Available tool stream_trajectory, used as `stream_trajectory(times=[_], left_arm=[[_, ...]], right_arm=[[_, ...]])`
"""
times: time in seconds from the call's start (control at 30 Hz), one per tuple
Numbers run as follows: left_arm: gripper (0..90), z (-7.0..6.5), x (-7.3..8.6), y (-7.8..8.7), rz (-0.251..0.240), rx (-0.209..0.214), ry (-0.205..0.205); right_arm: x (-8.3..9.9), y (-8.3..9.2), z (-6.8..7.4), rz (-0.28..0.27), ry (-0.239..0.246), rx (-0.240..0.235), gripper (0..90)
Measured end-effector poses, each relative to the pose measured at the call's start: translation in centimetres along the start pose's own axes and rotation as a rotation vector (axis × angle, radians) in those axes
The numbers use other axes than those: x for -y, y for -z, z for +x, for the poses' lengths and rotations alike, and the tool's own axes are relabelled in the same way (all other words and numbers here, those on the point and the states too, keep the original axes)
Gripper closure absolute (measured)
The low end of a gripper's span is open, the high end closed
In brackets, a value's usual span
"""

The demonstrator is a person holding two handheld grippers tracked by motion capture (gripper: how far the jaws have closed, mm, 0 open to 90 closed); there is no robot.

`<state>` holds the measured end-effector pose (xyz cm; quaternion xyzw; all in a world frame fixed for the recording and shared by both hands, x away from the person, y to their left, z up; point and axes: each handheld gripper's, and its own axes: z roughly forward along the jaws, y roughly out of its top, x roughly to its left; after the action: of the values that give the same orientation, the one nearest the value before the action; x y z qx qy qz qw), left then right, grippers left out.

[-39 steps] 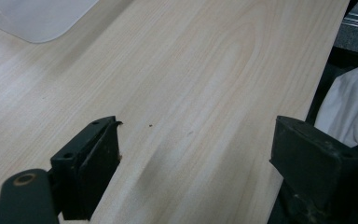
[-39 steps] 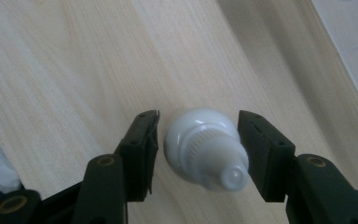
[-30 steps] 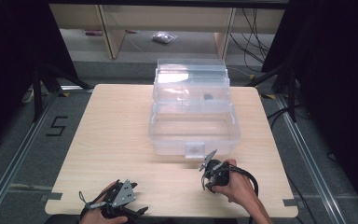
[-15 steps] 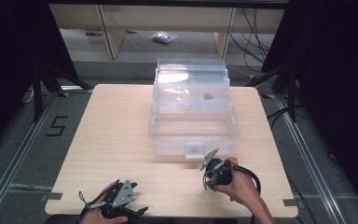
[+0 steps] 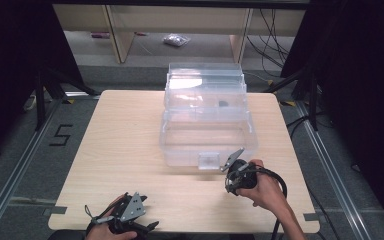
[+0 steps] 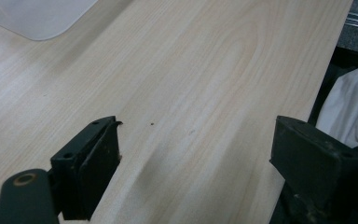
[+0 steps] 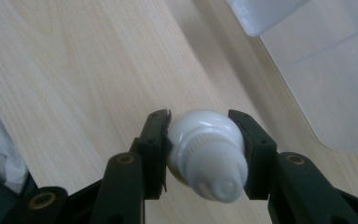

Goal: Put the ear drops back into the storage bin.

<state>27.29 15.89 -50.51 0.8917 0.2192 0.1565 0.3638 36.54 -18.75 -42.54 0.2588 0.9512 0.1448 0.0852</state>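
Right gripper (image 7: 199,154) clamps a white screw-cap bottle (image 7: 207,156) above the table (image 5: 130,145), near the clear plastic box (image 5: 207,120); left gripper (image 6: 196,163) gapes empty.

Left tongs (image 6: 193,163) agape over bare wooden table (image 6: 191,70).

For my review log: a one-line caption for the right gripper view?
Right hand-held gripper shut on a small white capped bottle above the wooden table.
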Motion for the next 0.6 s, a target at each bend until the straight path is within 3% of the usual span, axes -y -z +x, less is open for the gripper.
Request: stream_trajectory(times=[0.33, 0.37, 0.6], left_arm=[[15.0, 0.0, 0.0, 0.0, 0.002, 0.0, -0.002], [15.0, 0.0, 0.0, 0.0, 0.002, 0.001, -0.003], [15.0, 0.0, 0.0, 0.0, 0.004, -0.001, -0.003]], right_arm=[[-0.5, 1.7, -1.3, 0.007, 0.015, -0.013, 60.1], [-0.6, 2.2, -1.5, 0.008, -0.008, -0.011, 60.1], [-1.0, 3.6, -2.3, 0.006, -0.005, -0.001, 60.1]])
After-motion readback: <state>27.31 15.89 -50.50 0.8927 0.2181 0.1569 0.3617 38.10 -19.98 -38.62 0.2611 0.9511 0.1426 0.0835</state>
